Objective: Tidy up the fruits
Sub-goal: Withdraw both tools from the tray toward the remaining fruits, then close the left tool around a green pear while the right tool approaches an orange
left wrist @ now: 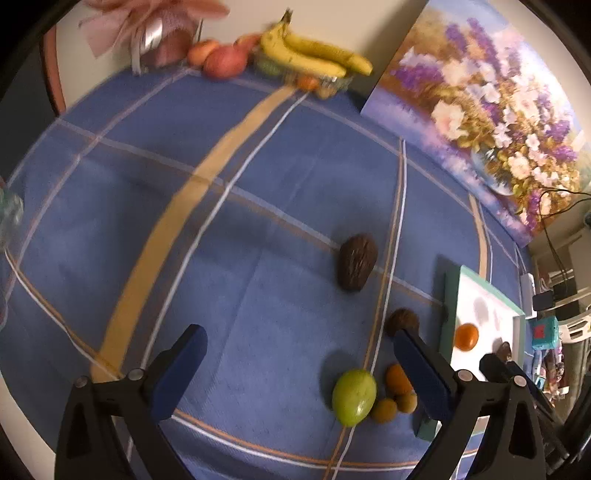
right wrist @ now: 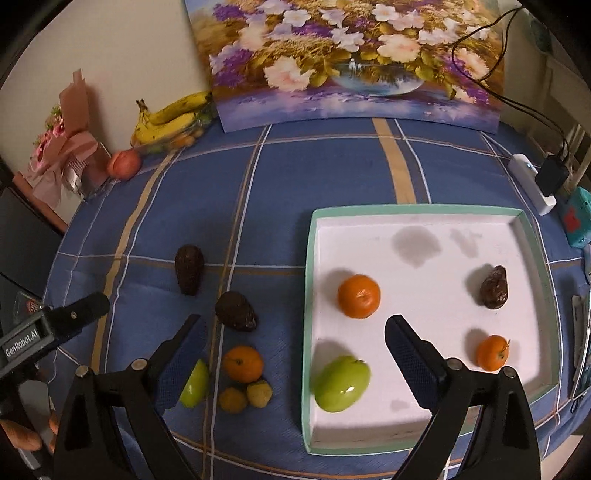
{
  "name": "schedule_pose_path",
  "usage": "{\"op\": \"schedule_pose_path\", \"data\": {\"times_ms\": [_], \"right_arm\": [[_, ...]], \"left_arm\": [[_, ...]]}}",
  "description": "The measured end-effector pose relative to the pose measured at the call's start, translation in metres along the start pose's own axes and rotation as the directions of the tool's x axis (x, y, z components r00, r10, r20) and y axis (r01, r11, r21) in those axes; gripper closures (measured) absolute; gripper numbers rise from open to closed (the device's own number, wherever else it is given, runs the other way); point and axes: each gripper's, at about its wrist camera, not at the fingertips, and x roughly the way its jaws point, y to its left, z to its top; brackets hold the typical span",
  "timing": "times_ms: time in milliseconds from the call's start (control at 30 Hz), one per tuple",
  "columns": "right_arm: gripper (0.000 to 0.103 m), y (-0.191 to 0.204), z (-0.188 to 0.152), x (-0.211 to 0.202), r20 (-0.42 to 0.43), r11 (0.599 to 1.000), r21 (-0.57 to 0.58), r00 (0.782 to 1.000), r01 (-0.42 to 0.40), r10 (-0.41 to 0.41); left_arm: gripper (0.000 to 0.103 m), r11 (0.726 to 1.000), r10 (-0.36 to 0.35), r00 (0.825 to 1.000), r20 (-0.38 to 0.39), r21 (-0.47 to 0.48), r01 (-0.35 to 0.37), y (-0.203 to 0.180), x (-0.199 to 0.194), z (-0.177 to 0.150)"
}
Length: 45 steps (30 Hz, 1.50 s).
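Observation:
A white tray with a green rim (right wrist: 535,254) holds an orange (right wrist: 358,296), a green fruit (right wrist: 341,384), a small orange (right wrist: 492,352) and a dark avocado (right wrist: 495,287). Left of it on the blue cloth lie two dark avocados (right wrist: 189,268) (right wrist: 235,311), an orange (right wrist: 243,363), a green fruit (right wrist: 194,384) and two small yellow fruits (right wrist: 232,399). My right gripper (right wrist: 293,365) is open and empty above the tray's left edge. My left gripper (left wrist: 299,373) is open and empty, low over the cloth, with the loose green fruit (left wrist: 354,392) between its fingers.
Bananas (left wrist: 314,51), apples (left wrist: 225,61) and a pink bouquet (left wrist: 162,33) stand at the table's far edge. A flower painting (right wrist: 354,59) leans on the wall behind. A power strip with cables (right wrist: 532,184) lies at the right.

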Motion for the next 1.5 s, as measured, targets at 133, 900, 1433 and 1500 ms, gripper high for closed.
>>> {"op": "schedule_pose_path", "data": {"times_ms": [133,900,1433,1500], "right_arm": [[0.017,-0.005,-0.003,0.004,-0.019,0.999,0.022,1.0,0.024,-0.023],[0.017,-0.027,-0.008,0.008,-0.052,0.997,0.066,0.998,0.042,-0.039],[0.017,-0.007,-0.011,0.017,-0.071,0.999,0.032,0.997,-0.008,0.011],[0.035,-0.001,-0.012,0.02,-0.078,1.0,0.018,0.997,-0.024,0.025]], "left_arm": [[0.006,1.0,-0.019,0.998,-0.066,0.01,0.02,-0.005,0.015,-0.012],[0.06,0.979,-0.013,0.966,-0.258,0.195,0.065,-0.063,0.067,-0.041],[0.063,1.0,-0.004,0.995,-0.098,-0.027,0.001,-0.009,0.032,-0.016],[0.066,0.999,-0.009,0.996,-0.088,-0.049,0.004,-0.001,0.03,-0.012]]}}
